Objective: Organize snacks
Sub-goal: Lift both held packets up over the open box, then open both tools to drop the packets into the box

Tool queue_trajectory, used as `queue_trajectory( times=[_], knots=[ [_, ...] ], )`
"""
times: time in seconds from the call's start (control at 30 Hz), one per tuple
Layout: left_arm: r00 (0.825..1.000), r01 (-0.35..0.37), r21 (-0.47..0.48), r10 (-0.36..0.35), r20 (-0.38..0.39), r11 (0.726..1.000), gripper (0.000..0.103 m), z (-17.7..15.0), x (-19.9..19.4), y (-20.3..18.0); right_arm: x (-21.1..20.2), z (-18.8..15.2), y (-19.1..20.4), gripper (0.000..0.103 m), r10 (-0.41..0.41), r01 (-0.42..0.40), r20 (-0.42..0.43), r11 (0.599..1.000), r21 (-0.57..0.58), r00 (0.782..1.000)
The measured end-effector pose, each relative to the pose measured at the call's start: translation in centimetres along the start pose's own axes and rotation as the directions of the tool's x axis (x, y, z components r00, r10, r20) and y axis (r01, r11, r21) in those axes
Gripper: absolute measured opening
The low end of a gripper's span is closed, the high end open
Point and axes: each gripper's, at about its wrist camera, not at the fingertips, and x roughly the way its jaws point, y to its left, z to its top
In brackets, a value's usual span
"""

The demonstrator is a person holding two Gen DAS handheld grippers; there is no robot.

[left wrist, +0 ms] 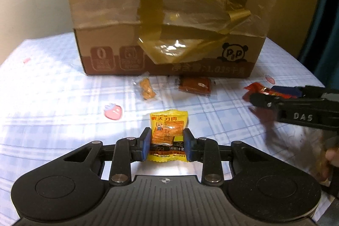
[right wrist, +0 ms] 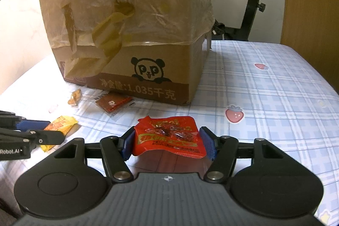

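Note:
My left gripper point(left wrist: 167, 133) is shut on a yellow snack packet point(left wrist: 168, 120), its blue pads pressing on both sides just above the checked tablecloth point(left wrist: 63, 82). The right wrist view shows this packet point(right wrist: 63, 123) and the left gripper point(right wrist: 49, 130) at the left edge. My right gripper point(right wrist: 167, 138) is shut on a red snack packet point(right wrist: 169, 137), held slightly off the cloth with a shadow below it. In the left wrist view the right gripper point(left wrist: 275, 96) and the red packet point(left wrist: 257, 87) appear at the right. A tall cardboard box point(left wrist: 169, 14) with a plastic liner stands behind.
Two loose snacks lie in front of the box point(right wrist: 127, 14): a clear packet of orange pieces point(left wrist: 146, 89) point(right wrist: 75, 96) and a flat brown-red packet point(left wrist: 196, 85) point(right wrist: 113, 103). An exercise bike point(right wrist: 254, 3) and a wooden panel point(right wrist: 307, 3) stand beyond the table's far right.

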Motion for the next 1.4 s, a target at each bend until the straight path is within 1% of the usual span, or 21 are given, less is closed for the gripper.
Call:
queue_trajectory(
  times=[0.13, 0.23, 0.33, 0.4, 0.53, 0.73, 0.83, 0.93, 1.03, 1.1, 1.13, 1.17, 1.23, 1.27, 1.33, 1.4],
  knots=[
    [0.999, 0.018, -0.016, -0.017, 0.049, 1.0, 0.033, 0.5, -2.2, 0.8, -1.1, 0.2, 0.2, 0.065, 0.005, -0.005, 0.036, 1.0, -0.004, 0.999],
    [0.997, -0.004, -0.015, 0.005, 0.08, 1.0, 0.033, 1.3, -3.6, 1.4, -2.4, 0.8, 0.4, 0.065, 0.013, -0.013, 0.071, 1.0, 0.005, 0.997],
    [0.995, -0.011, -0.046, 0.015, 0.101, 0.999, 0.033, 2.2, -4.7, 2.0, -3.9, 1.8, 0.8, 0.065, 0.019, -0.019, 0.114, 1.0, 0.001, 0.993],
    [0.993, -0.021, -0.055, 0.027, 0.116, 0.998, 0.033, 2.7, -5.5, 2.2, -5.0, 2.7, 1.0, 0.065, 0.026, -0.026, 0.146, 1.0, -0.006, 0.989],
    [0.989, -0.013, -0.079, 0.025, 0.146, 0.997, 0.033, 3.5, -6.8, 2.2, -7.0, 4.5, 1.8, 0.065, 0.043, -0.04, 0.202, 0.999, -0.02, 0.978],
    [0.98, -0.003, -0.084, 0.019, 0.198, 0.996, 0.033, 5.3, -8.4, 2.4, -9.5, 7.7, 2.9, 0.065, 0.063, -0.052, 0.292, 0.998, -0.045, 0.954],
    [0.972, 0.007, -0.081, 0.013, 0.235, 0.997, 0.033, 6.5, -9.1, 2.6, -10.4, 9.4, 3.3, 0.065, 0.077, -0.06, 0.332, 0.996, -0.061, 0.94],
    [0.96, 0.018, -0.068, 0.002, 0.282, 0.997, 0.033, 8.5, -10.1, 2.9, -10.9, 11.5, 3.7, 0.065, 0.097, -0.074, 0.36, 0.994, -0.077, 0.928],
    [0.941, 0.015, -0.052, 0.003, 0.339, 0.999, 0.033, 11.2, -10.9, 3.2, -10.8, 14.0, 3.7, 0.065, 0.125, -0.101, 0.379, 0.992, -0.082, 0.917],
    [0.923, 0.026, -0.059, -0.002, 0.384, 0.998, 0.033, 13.4, -11.5, 3.5, -10.3, 15.9, 3.6, 0.065, 0.139, -0.117, 0.389, 0.99, -0.079, 0.911],
    [0.915, 0.034, -0.061, -0.007, 0.403, 0.998, 0.033, 14.4, -11.8, 3.5, -9.9, 16.8, 3.6, 0.065, 0.144, -0.125, 0.388, 0.989, -0.075, 0.911],
    [0.907, 0.04, -0.061, -0.011, 0.421, 0.997, 0.033, 15.4, -11.9, 3.5, -9.3, 17.8, 3.6, 0.065, 0.142, -0.126, 0.378, 0.99, -0.065, 0.915],
    [0.897, 0.047, -0.058, -0.016, 0.443, 0.997, 0.033, 17.2, -11.6, 3.3, -8.2, 19.3, 3.5, 0.065, 0.141, -0.135, 0.355, 0.99, -0.042, 0.924],
    [0.895, 0.052, -0.053, -0.023, 0.446, 0.997, 0.033, 18.2, -11.3, 3.3, -7.6, 20.0, 3.4, 0.065, 0.145, -0.143, 0.347, 0.989, -0.031, 0.926],
    [0.903, 0.061, -0.045, -0.036, 0.428, 0.997, 0.034, 19.8, -9.9, 3.0, -6.3, 20.9, 3.3, 0.065, 0.137, -0.142, 0.319, 0.99, -0.007, 0.938],
    [0.92, 0.063, -0.053, -0.037, 0.391, 0.997, 0.033, 20.8, -8.1, 3.1, -4.8, 21.7, 3.3, 0.065, 0.133, -0.146, 0.292, 0.989, 0.021, 0.947]
  ],
)
